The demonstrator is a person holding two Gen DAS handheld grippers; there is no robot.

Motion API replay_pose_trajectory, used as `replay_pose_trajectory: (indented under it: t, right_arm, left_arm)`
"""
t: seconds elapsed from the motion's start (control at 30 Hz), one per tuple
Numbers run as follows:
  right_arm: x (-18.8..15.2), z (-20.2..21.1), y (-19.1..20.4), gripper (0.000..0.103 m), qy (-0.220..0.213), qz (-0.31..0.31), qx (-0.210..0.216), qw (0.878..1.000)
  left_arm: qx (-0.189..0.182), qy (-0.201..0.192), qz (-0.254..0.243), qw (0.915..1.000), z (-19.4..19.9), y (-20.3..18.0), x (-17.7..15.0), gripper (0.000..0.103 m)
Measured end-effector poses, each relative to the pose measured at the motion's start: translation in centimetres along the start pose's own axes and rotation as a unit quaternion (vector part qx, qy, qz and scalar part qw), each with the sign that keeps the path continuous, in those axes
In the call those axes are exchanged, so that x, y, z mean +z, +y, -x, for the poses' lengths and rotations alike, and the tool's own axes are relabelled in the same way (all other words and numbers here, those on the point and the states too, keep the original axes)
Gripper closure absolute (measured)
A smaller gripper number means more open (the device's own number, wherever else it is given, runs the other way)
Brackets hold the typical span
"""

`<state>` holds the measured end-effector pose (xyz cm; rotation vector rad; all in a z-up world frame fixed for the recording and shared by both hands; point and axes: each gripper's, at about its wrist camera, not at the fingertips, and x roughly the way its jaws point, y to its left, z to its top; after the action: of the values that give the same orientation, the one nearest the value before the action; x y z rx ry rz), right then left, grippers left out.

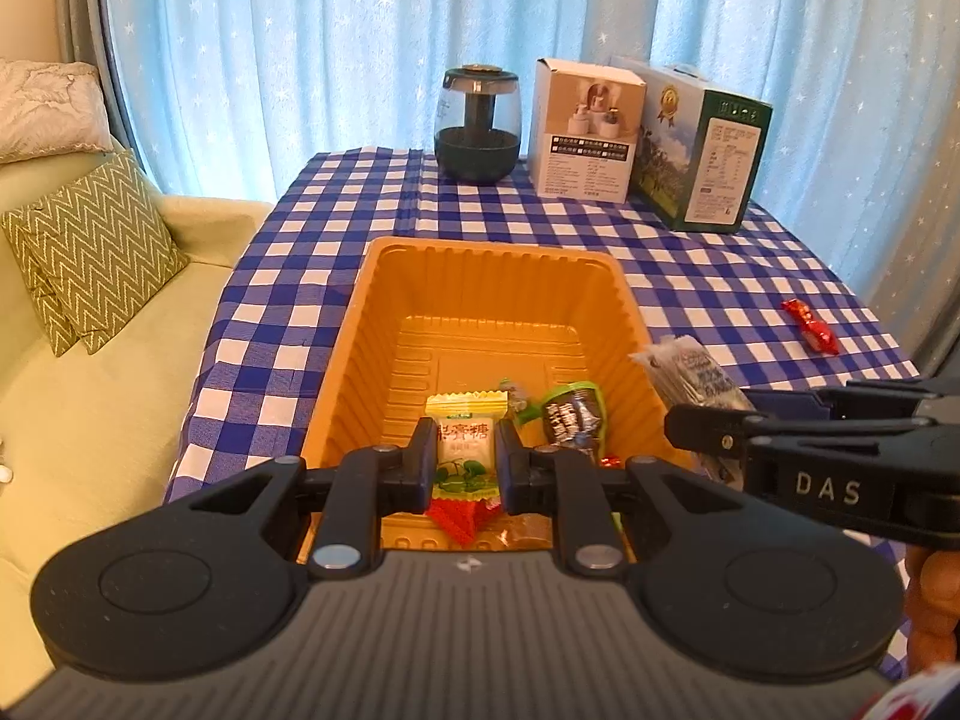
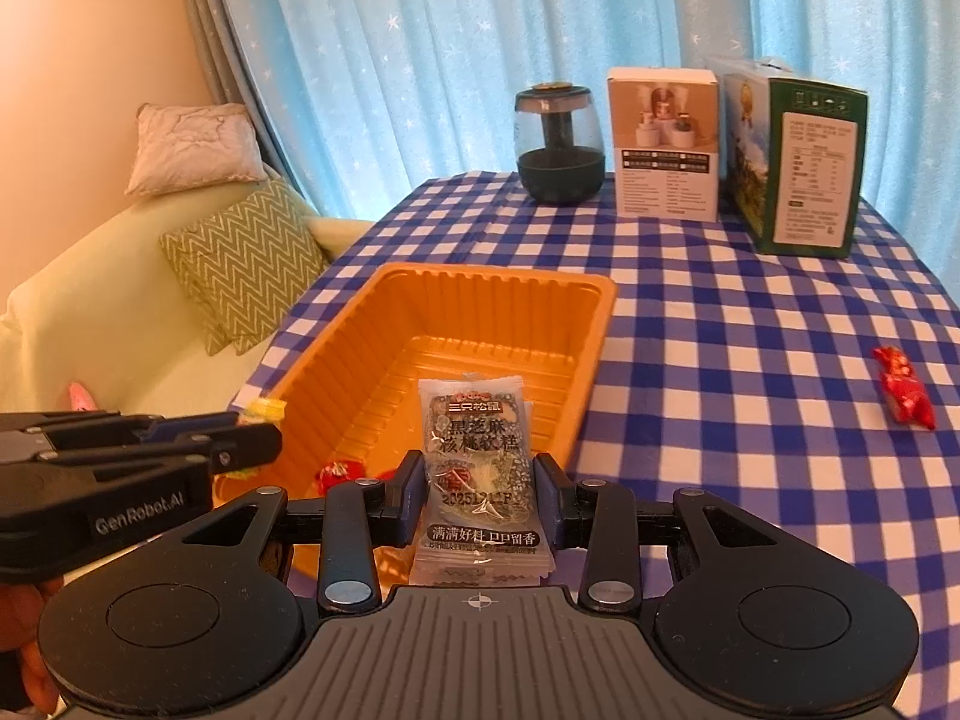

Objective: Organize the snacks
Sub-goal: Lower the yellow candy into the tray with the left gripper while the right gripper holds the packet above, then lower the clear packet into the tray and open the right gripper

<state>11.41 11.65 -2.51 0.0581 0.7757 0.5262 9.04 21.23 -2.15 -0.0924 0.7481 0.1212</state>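
The left gripper (image 1: 465,467) is clenched on a yellow-and-white candy (image 1: 465,444), low centre in the left view, above the near end of the orange tray (image 1: 372,324). The right gripper (image 2: 478,492) grasps a clear sesame-cake packet (image 2: 477,450), low centre in the right view, at the tray's near right corner. Wrapped sweets (image 1: 570,417) lie on the tray floor. A red candy (image 2: 903,394) sits on the checked tablecloth (image 2: 720,312) at right, well apart from the tray.

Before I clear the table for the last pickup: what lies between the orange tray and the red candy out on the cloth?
Nothing: in the right wrist view only bare checked cloth runs from the tray to the red candy.
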Motion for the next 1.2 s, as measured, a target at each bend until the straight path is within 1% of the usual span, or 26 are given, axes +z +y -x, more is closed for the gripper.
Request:
replay_pose_trajectory:
  t: [0.2, 0.43, 0.8, 0.83, 0.87, 0.9, 1.2]
  right_arm:
    - [0.7, -2.0, 0.6, 0.065, 0.008, -0.002, 0.003, 1.000]
    - [1.1, -3.6, 0.2, 0.065, 0.017, -0.009, 0.000, 1.000]
    - [0.9, -4.3, 0.0, 0.065, 0.021, -0.016, -0.001, 1.000]
    - [0.9, -4.3, 0.0, 0.064, 0.020, -0.017, -0.001, 1.000]
    - [0.9, -4.2, 0.0, 0.064, 0.020, -0.017, -0.001, 1.000]
    - [0.9, -4.2, 0.0, 0.064, 0.020, -0.018, -0.001, 1.000]
    - [1.0, -4.0, -0.1, 0.064, 0.019, -0.023, -0.001, 1.000]
  left_arm:
    - [-0.001, 0.009, -0.004, 0.9999, -1.7, 0.9, 0.3, 0.085]
    - [-0.002, 0.018, -0.003, 0.9998, -3.2, 1.7, 0.6, 0.085]
    - [0.001, 0.024, -0.016, 0.9996, -4.5, 1.6, 1.0, 0.085]
    - [0.002, 0.025, -0.017, 0.9995, -4.6, 1.6, 1.0, 0.083]
    - [0.001, 0.028, -0.017, 0.9995, -4.7, 1.6, 1.0, 0.077]
    - [0.000, 0.028, -0.016, 0.9995, -4.6, 1.7, 0.9, 0.075]
    - [0.013, 0.022, -0.013, 0.9996, -3.3, 2.3, 0.1, 0.074]
